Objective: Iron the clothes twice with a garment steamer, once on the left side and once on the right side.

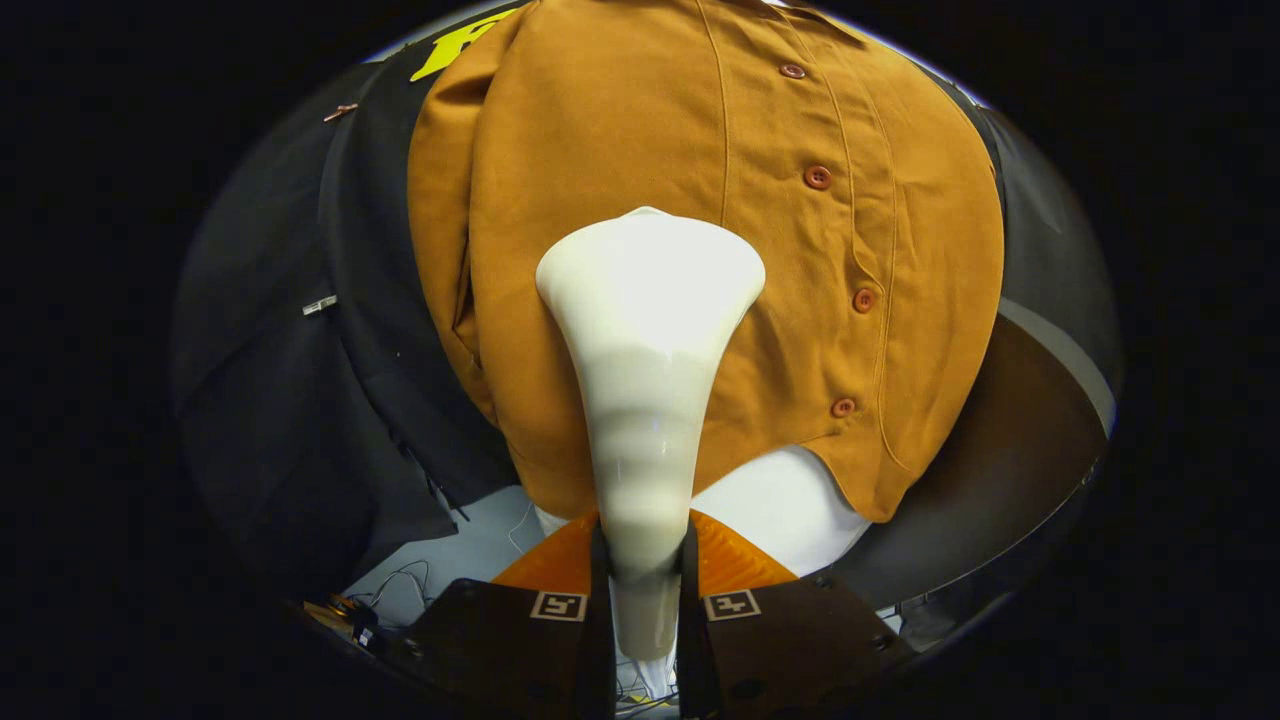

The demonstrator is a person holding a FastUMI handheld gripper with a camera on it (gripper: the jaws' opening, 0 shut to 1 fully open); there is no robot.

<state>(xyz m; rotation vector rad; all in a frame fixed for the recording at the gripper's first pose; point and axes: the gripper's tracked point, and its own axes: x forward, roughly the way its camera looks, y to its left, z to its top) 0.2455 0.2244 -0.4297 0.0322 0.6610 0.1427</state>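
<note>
The steamer [645, 400] is clamped by its handle between both fingers of the claw [645, 580], so the head should be kept flat on the shirt [600, 200] just ahead, left of the button row [845, 240], and dragged slowly, honestly.

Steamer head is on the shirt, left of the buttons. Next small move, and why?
Probably slide the garment steamer down toward the hem: the tool is shut on its handle, and its head sits mid-height on the mustard shirt, left of the button placket, with fabric below.
</note>
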